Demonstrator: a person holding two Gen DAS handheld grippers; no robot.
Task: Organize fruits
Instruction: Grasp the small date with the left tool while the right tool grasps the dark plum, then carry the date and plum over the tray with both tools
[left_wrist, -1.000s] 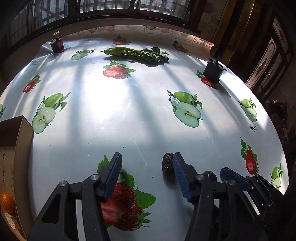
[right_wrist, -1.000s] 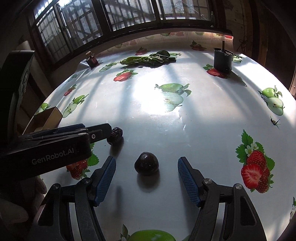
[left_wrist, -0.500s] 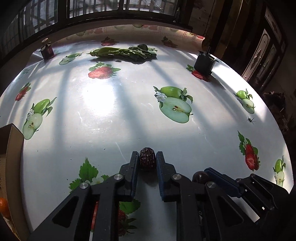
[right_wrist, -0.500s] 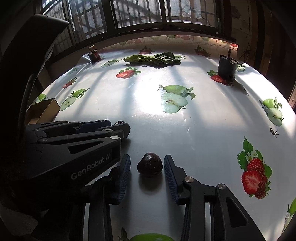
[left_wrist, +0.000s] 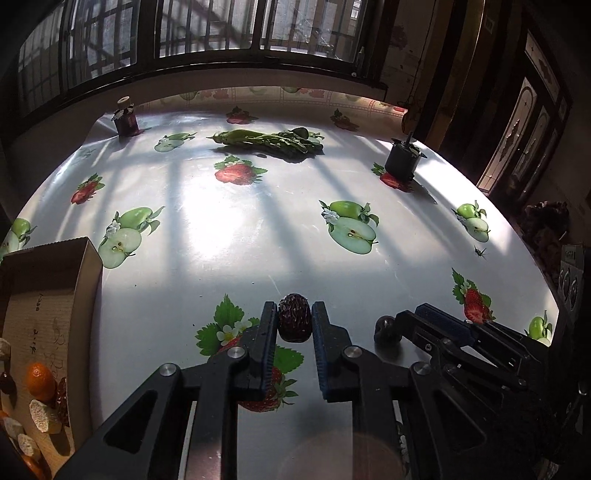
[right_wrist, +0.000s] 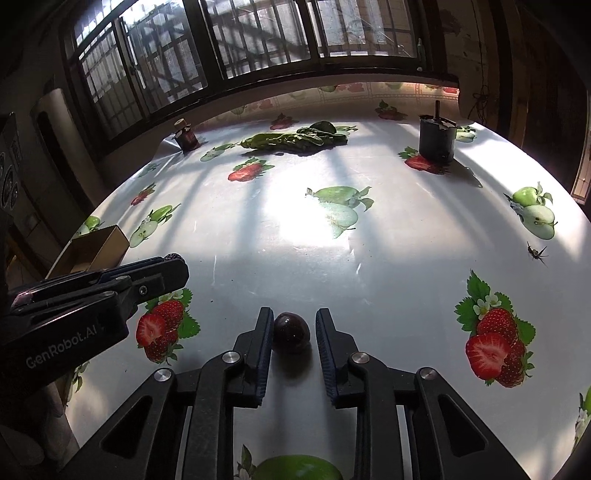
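Observation:
My left gripper (left_wrist: 294, 320) is shut on a wrinkled dark red date (left_wrist: 293, 322) and holds it above the table, lifted off the cloth. My right gripper (right_wrist: 291, 330) is shut on a smooth dark round fruit (right_wrist: 291, 330), held just above its shadow. In the left wrist view the right gripper (left_wrist: 397, 326) shows at lower right with that fruit (left_wrist: 384, 329) at its tip. In the right wrist view the left gripper (right_wrist: 173, 266) reaches in from the left. A cardboard box (left_wrist: 55, 295) at the left holds an orange (left_wrist: 40, 380) and other pieces.
The round table (left_wrist: 258, 229) has a glossy fruit-print cloth. Leafy greens (left_wrist: 269, 140) lie at the back, a small jar (left_wrist: 125, 118) at back left, a dark cup (left_wrist: 402, 160) at back right. The box also shows in the right wrist view (right_wrist: 96, 247).
Both grippers closed from wide open onto their fruits. The left one moved right over the date, then lifted it. The right one closed on the round fruit and raised it slightly.

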